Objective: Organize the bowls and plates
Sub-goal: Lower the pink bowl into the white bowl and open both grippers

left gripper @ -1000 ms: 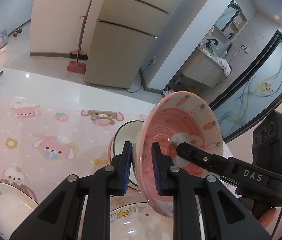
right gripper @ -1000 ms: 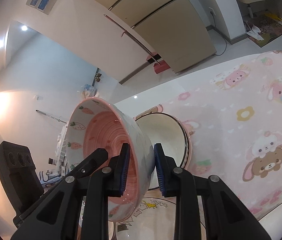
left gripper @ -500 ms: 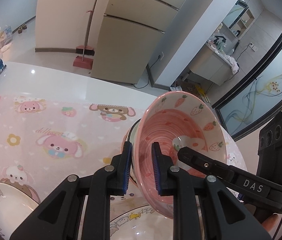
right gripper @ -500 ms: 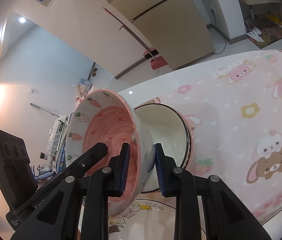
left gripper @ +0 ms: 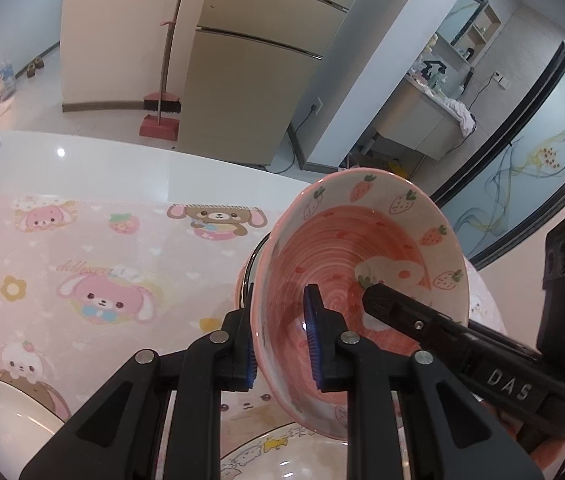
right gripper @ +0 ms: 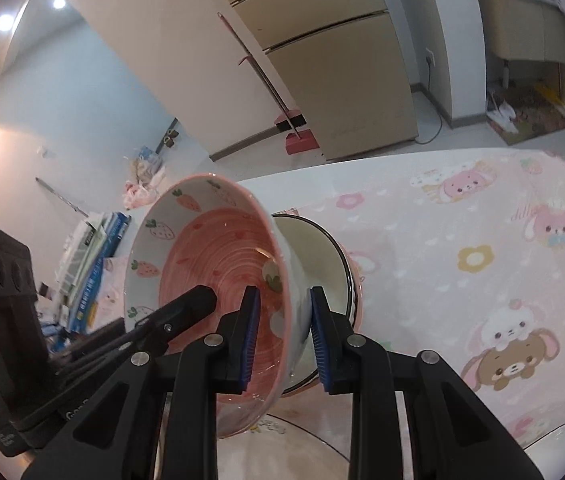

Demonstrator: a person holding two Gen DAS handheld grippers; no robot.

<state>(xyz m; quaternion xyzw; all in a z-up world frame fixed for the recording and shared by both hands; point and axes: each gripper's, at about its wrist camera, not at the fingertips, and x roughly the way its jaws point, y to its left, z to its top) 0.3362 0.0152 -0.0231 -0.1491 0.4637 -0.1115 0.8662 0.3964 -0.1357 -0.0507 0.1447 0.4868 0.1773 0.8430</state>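
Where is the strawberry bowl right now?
The strawberry bowl is held tipped between both tongs, left and right, just in front of a black-rimmed bowl on the pink cloth.

Left black tongs [left gripper: 282, 338] and right black tongs [right gripper: 284, 338] both pinched onto something, blue pads [left gripper: 313, 340] one inside, one outside. Both raised, angled forward.

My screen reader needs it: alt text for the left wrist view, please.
The left gripper clamps the rim of a tilted pink strawberry bowl, with the right gripper reaching into it from the right. Behind it sits a dark-rimmed bowl on a pink cartoon tablecloth.
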